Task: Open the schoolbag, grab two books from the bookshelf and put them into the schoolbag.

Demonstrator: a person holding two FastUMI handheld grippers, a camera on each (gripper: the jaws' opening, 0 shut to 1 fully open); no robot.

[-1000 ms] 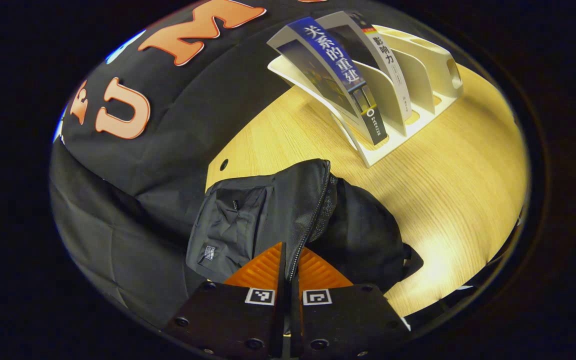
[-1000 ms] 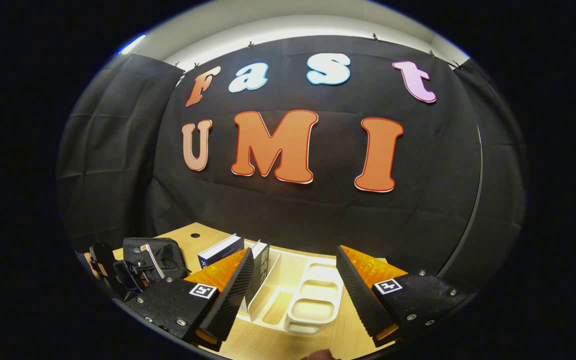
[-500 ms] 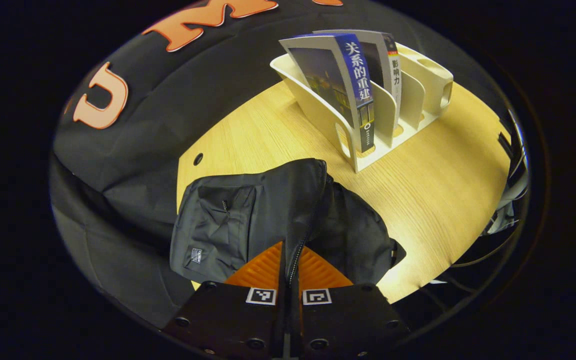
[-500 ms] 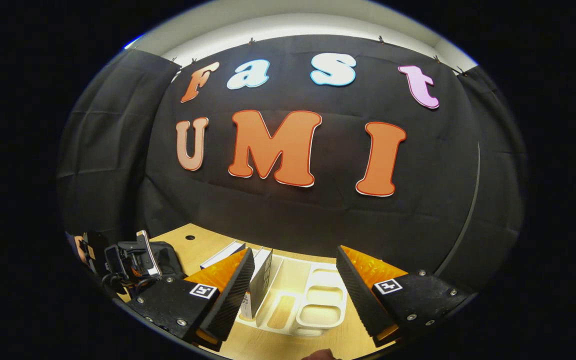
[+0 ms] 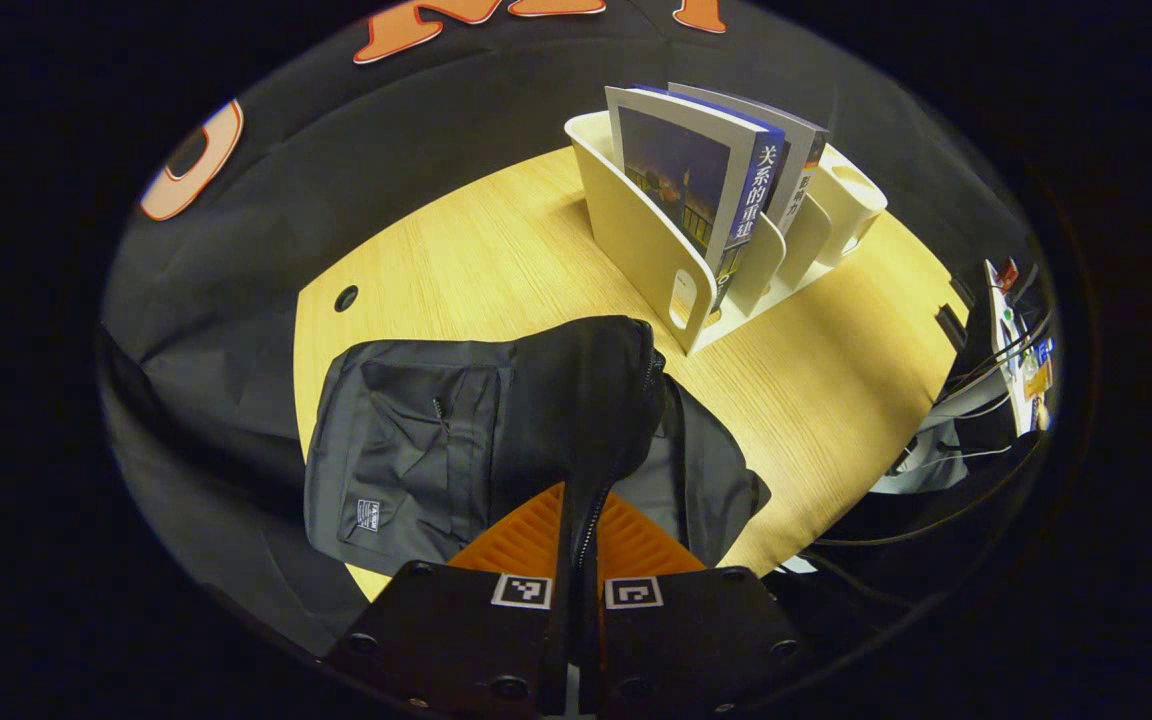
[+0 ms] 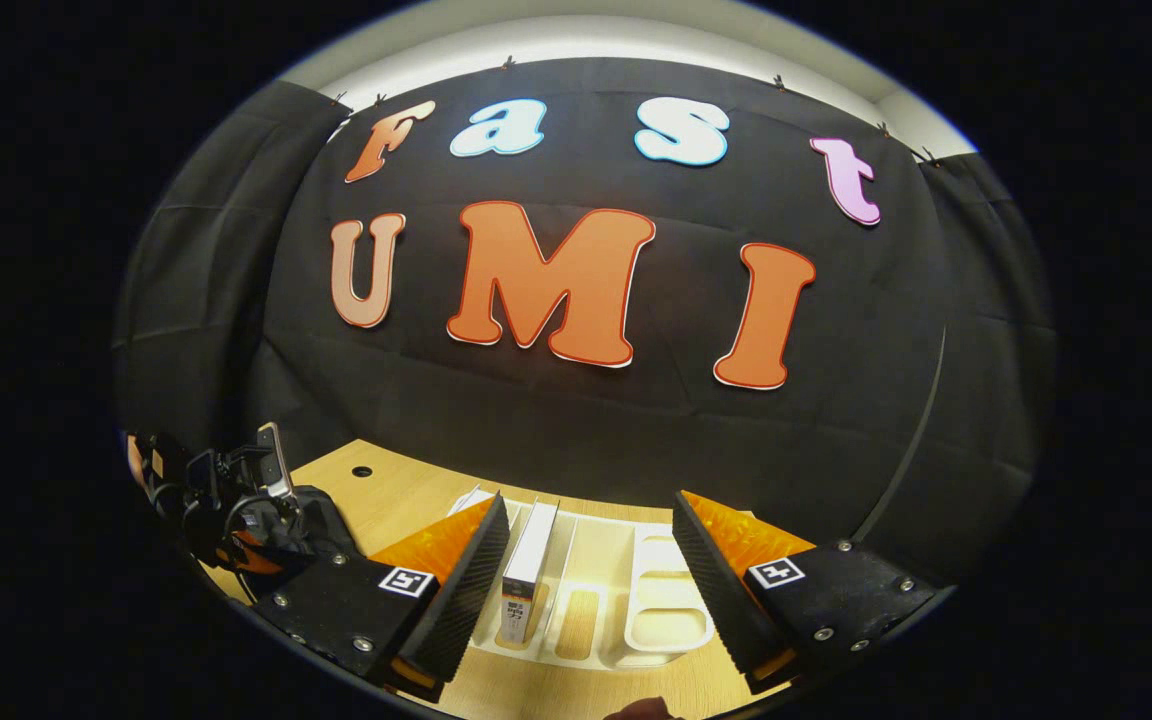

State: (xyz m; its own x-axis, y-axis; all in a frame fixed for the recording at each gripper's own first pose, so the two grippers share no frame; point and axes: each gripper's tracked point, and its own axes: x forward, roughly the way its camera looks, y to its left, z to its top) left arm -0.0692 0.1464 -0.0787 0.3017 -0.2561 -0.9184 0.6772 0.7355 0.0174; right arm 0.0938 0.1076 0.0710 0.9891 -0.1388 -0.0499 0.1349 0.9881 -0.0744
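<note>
While pinching the zippered edge of the schoolbag (image 5: 496, 430) with the left gripper (image 5: 576, 500), jaws pressed together on the fabric, lift the flap up and back so that the mouth gapes toward the bookshelf (image 5: 651, 255). Judging by the raised flap and the dark gap beside it, probably open already, though hard to tell how wide.

Lies slumped on the near part of the wooden surface (image 5: 496, 240), just beside the white bookshelf but not touching it. Hold the edge high rather than far back (soft cloth, likely to sag shut once slack).

For the right gripper (image 6: 591, 540), jaws wide apart and hovering above the bookshelf: come down over the top edge of one book only. Looks best placed for the second book (image 6: 528, 560), standing upright in its slot between the open jaws, nearer the left one. Centre on it before closing, to avoid catching the blue book (image 5: 696, 170) next to it or a divider.

Grip well down the spine side, then draw straight up along the slot; tilting early risks dragging the light bookshelf across the surface. Carry over low and feed in spine first, into the held-open mouth.
</note>
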